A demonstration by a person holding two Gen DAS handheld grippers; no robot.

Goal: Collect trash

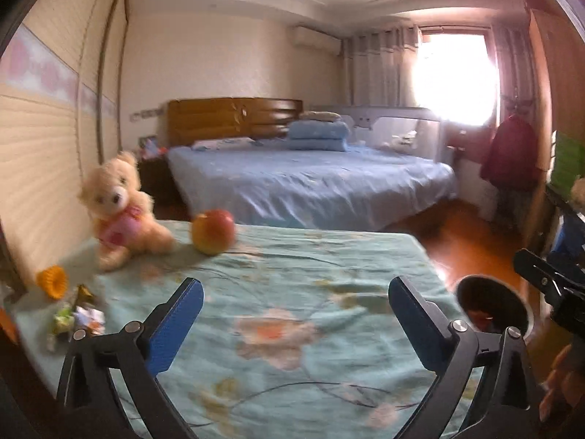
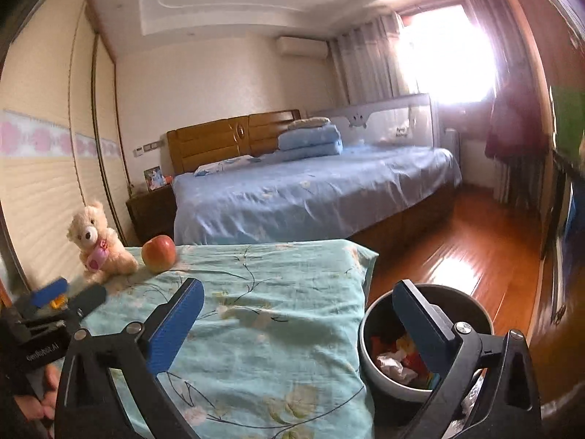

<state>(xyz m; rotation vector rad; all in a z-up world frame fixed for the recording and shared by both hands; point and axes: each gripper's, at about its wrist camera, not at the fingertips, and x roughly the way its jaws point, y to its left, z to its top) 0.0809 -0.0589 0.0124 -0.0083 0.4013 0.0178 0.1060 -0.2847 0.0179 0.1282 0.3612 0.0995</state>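
Observation:
A small heap of crumpled wrappers (image 1: 78,318) lies on the teal floral cloth (image 1: 292,256) at the table's left edge, beside an orange ribbed piece (image 1: 53,281). My left gripper (image 1: 296,285) stands open over the cloth, to the right of that heap, with nothing between its fingers. My right gripper (image 2: 299,286) is open too, its right finger (image 2: 420,329) over a round grey bin (image 2: 384,387). The bin stands on the floor at the table's right edge and holds crumpled paper and wrappers (image 2: 393,362). It also shows in the left wrist view, as does its dark rim (image 1: 475,280).
A cream teddy bear (image 1: 117,208) and a red-yellow apple (image 1: 213,231) sit at the cloth's far left. Beyond the table are a blue-sheeted bed (image 2: 310,194), a nightstand (image 2: 150,208) and wooden floor (image 2: 475,248). A wardrobe wall runs along the left.

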